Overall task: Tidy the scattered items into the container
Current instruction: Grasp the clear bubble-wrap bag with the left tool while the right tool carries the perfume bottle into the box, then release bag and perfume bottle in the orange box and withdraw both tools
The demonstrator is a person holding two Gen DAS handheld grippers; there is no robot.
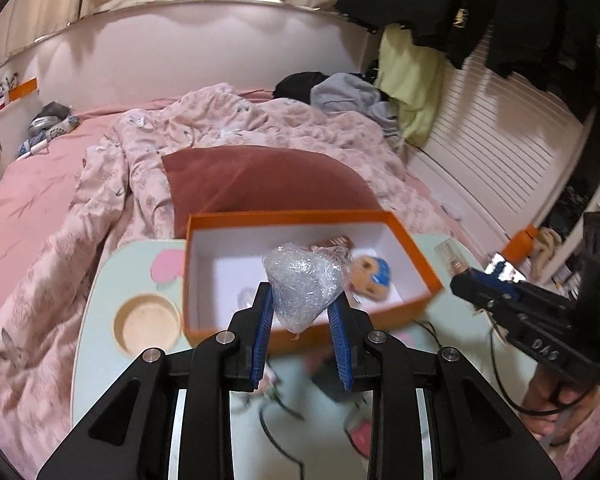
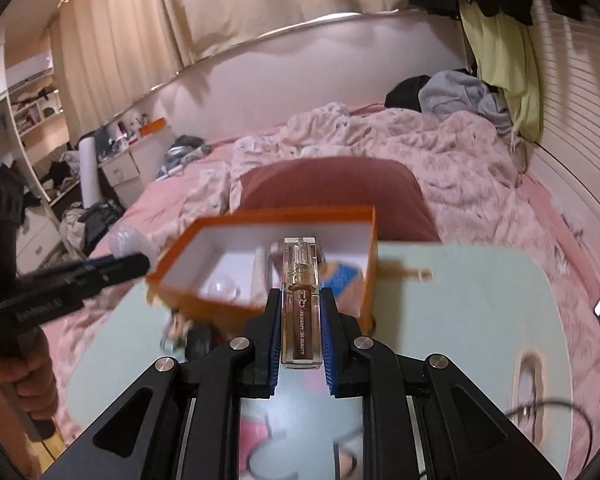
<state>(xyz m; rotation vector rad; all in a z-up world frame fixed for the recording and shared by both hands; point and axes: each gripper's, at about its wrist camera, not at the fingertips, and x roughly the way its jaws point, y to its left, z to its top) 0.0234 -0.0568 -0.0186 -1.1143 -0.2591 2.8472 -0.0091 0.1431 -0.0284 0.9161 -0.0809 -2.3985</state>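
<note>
Above the orange box (image 1: 416, 250), left gripper (image 1: 305, 312) pinching plastic wad (image 1: 304, 284), right gripper (image 2: 300, 320) clamping lip-gloss tube (image 2: 300, 312).

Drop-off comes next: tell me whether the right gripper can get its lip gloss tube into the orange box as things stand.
Probably yes. The right gripper holds the lip gloss tube facing the orange box, whose top is open, with nothing visible between them.
</note>
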